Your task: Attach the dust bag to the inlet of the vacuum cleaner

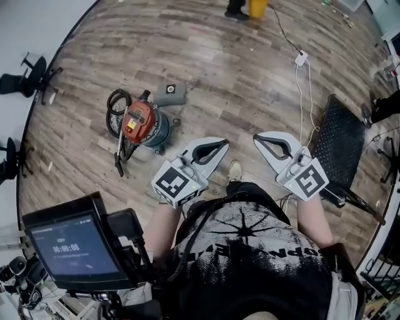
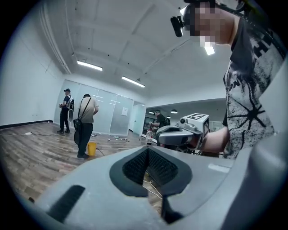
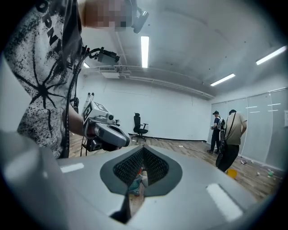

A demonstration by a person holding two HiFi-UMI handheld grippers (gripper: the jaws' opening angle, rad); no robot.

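Note:
The vacuum cleaner (image 1: 145,125) stands on the wood floor, with a red top, a blue-grey drum and a black hose (image 1: 115,107) coiled at its left. A flat grey piece (image 1: 170,95), possibly the dust bag, lies just beyond it. My left gripper (image 1: 222,145) is shut and empty, held in the air to the right of the vacuum. My right gripper (image 1: 257,138) is also shut and empty, a little further right. In the left gripper view the pads (image 2: 155,165) meet, with nothing between them. In the right gripper view the vacuum (image 3: 135,182) shows through the gap below the closed pads (image 3: 155,166).
A black mat (image 1: 337,134) lies on the floor at the right, beside a white cable and plug (image 1: 301,58). A yellow bucket (image 1: 257,7) stands far ahead. Office chairs (image 1: 28,78) stand at the left wall. A screen device (image 1: 75,247) sits near my left. Two people (image 2: 85,128) stand far off.

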